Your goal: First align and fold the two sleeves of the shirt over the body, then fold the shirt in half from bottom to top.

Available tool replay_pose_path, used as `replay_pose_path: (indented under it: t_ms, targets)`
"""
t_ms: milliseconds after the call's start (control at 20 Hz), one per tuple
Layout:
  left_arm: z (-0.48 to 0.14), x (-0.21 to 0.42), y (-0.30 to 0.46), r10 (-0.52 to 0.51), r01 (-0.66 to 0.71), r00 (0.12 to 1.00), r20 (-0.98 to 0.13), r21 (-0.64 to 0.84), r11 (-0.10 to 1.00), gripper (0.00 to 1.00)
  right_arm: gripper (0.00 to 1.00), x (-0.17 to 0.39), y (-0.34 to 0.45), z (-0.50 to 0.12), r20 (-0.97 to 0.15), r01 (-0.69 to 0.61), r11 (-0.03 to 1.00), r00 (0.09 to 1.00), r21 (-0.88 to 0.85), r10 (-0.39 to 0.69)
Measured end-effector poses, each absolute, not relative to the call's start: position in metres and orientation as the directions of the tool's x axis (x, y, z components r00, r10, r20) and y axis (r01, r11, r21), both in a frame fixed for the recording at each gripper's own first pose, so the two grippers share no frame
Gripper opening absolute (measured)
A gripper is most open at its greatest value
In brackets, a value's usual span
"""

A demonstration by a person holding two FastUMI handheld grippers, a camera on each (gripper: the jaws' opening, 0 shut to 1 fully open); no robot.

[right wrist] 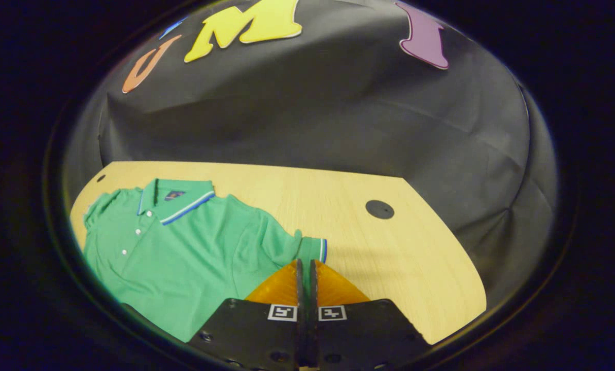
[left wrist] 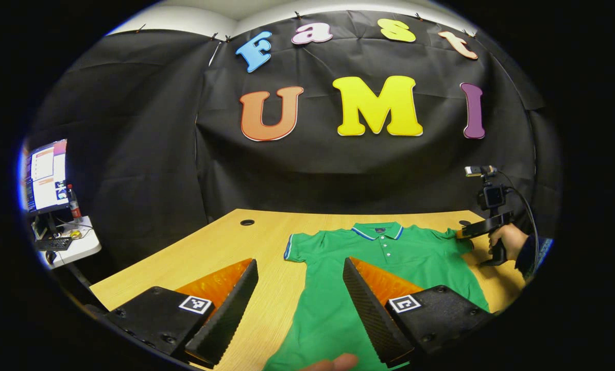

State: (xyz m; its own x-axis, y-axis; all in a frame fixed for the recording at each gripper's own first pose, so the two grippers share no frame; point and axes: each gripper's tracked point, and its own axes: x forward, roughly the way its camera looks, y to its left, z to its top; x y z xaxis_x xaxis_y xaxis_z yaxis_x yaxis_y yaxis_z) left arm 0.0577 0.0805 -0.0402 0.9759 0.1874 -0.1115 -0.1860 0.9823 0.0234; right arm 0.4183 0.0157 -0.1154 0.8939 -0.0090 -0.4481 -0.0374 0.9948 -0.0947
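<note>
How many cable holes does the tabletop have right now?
2: one hole at the table's far-left corner, beyond the shirt; one far right, past the sleeve. Others may be hidden.

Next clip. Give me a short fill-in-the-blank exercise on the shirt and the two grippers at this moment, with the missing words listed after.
1. The green polo shirt lies spread flat on the wooden ____.
2. The left gripper hovers with its fingers ____.
3. The right gripper has its fingers ____, their tips at the cuff of the sleeve.
4. Both sleeves lie out to the sides, not yet ____ over the body.

Missing words: table; open; shut; folded
</note>
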Motion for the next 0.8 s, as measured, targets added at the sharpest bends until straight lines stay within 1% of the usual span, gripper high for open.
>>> replay_pose_path:
  t_ms: [100, 300, 450, 500, 550, 600, 650, 700, 800]
  targets:
    - [-0.039, 0.055, 0.088, 0.196, -0.196, 0.973, -0.119, 0.013, 0.981, 1.0, 0.0, 0.414, 0.025, -0.093, -0.406, -0.044, 0.987, 0.913, -0.157, -0.024]
    - [-0.027, 0.049, 0.105, 0.219, -0.222, 0.971, -0.091, -0.02, 0.975, 1.0, 0.0, 0.407, 0.072, -0.067, -0.366, -0.077, 0.974, 0.931, -0.212, -0.006]
    - [-0.024, 0.048, 0.106, 0.218, -0.222, 0.972, -0.088, -0.036, 0.974, 1.0, 0.01, 0.403, 0.124, -0.06, -0.347, -0.119, 0.967, 0.937, -0.225, 0.034]
    - [-0.024, 0.049, 0.107, 0.217, -0.221, 0.972, -0.088, -0.039, 0.974, 1.0, 0.05, 0.4, 0.144, -0.057, -0.341, -0.154, 0.967, 0.937, -0.202, 0.078]
    - [-0.025, 0.049, 0.106, 0.211, -0.215, 0.974, -0.086, -0.042, 0.976, 1.0, 0.19, 0.397, 0.164, -0.053, -0.331, -0.189, 0.963, 0.936, -0.19, 0.118]
    - [-0.025, 0.051, 0.105, 0.201, -0.205, 0.976, -0.084, -0.05, 0.977, 1.0, 0.47, 0.39, 0.18, -0.046, -0.31, -0.222, 0.954, 0.938, -0.201, 0.153]
    - [-0.026, 0.052, 0.104, 0.191, -0.197, 0.978, -0.086, -0.062, 0.978, 1.0, 0.75, 0.388, 0.185, -0.042, -0.295, -0.222, 0.944, 0.944, -0.245, 0.145]
    - [-0.027, 0.053, 0.104, 0.183, -0.19, 0.979, -0.089, -0.076, 0.979, 1.0, 0.8, 0.385, 0.188, -0.038, -0.281, -0.223, 0.936, 0.949, -0.272, 0.144]
    - [-0.03, 0.054, 0.102, 0.175, -0.184, 0.979, -0.101, -0.092, 0.979, 1.0, 0.89, 0.372, 0.204, -0.032, -0.279, -0.261, 0.932, 0.942, -0.252, 0.188]
